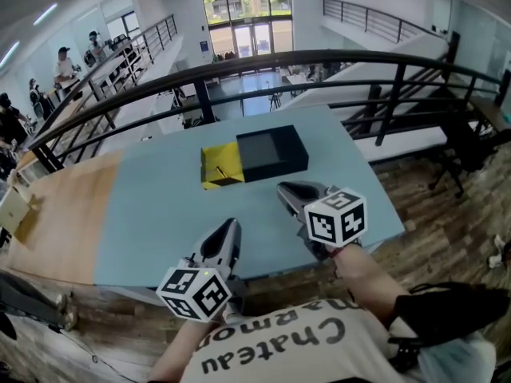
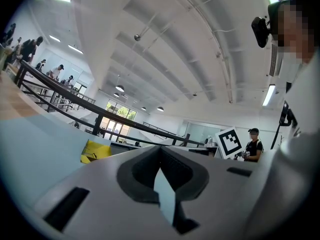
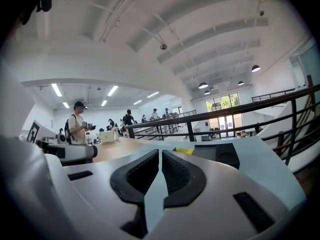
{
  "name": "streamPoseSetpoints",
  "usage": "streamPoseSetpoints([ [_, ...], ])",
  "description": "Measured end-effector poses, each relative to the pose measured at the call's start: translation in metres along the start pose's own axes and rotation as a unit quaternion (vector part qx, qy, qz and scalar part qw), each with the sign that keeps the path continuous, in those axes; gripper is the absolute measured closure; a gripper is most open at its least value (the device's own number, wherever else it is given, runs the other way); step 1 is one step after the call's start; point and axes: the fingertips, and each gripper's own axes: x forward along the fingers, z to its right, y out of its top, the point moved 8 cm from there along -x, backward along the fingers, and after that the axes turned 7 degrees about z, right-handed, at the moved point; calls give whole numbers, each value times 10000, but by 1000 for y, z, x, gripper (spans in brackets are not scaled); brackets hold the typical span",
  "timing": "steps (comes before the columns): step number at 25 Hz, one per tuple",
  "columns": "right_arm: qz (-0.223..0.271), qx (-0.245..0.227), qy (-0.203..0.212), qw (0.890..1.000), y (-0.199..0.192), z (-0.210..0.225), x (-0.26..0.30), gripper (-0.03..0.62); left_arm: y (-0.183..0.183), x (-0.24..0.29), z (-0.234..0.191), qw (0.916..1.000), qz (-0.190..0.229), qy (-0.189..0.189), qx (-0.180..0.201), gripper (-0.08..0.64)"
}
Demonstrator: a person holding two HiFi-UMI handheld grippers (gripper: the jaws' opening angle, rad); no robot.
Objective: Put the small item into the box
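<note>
Left tongs (image 1: 230, 228) and right tongs (image 1: 286, 191) sit clenched and empty, low in frame. At centre, a yellow tray (image 1: 221, 166) touches the black box (image 1: 271, 153). Whether a small item lies inside either is too small to tell, so the step stays unsettled.

Matt black box (image 1: 271, 152); smooth blue tabletop (image 1: 160, 222); bare wood end (image 1: 72, 214).

Head view looks down; gripper views skim the table (image 1: 160, 214).
</note>
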Motion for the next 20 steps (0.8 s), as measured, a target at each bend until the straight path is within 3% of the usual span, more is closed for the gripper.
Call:
streamPoseSetpoints([
  [20,-114,83,-147,9998,-10,10,2,545,-5,8,-7,9999,-131,-50,-8,558],
])
